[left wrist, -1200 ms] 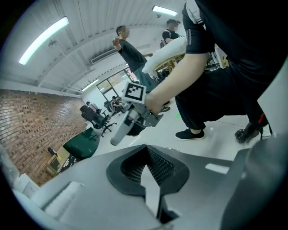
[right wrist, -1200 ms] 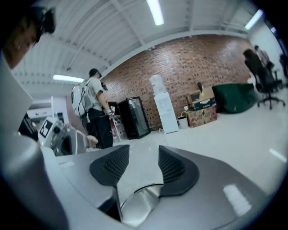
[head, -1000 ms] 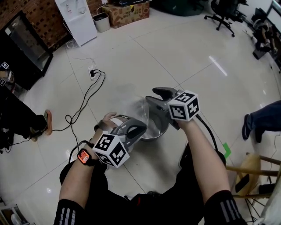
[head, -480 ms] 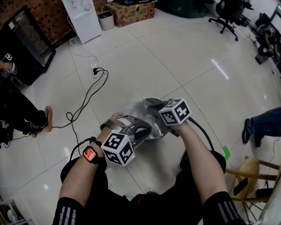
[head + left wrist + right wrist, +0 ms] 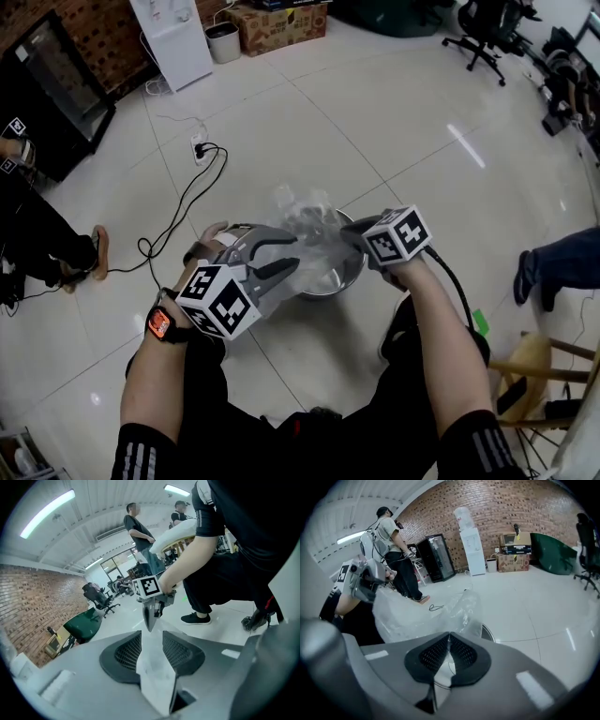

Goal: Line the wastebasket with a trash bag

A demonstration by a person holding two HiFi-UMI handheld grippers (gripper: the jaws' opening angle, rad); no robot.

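Note:
A round metal wastebasket [image 5: 339, 277] stands on the white tiled floor in front of me. A clear trash bag [image 5: 305, 217] is bunched up above its rim. My right gripper [image 5: 351, 236] is at the basket's right rim, shut on a fold of the bag [image 5: 426, 613]; its jaws meet on the film [image 5: 449, 638]. My left gripper [image 5: 287, 253] is at the left rim. Its jaws have just been opening, and a strip of the bag [image 5: 154, 667] hangs loose in the gap between them [image 5: 152, 637]. In the left gripper view the right gripper [image 5: 151, 619] pinches that same strip.
A black cable and power strip [image 5: 197, 153] lie on the floor to the left. A water dispenser [image 5: 173, 37], a small bin [image 5: 223, 42] and a cardboard box [image 5: 281, 28] stand far back. A wooden stool [image 5: 548, 361] and someone's shoe [image 5: 528, 274] are at the right.
The right gripper came down to the basket and shut on the bag. The left gripper's jaws opened and it shifted left. The bag now stands higher above the rim.

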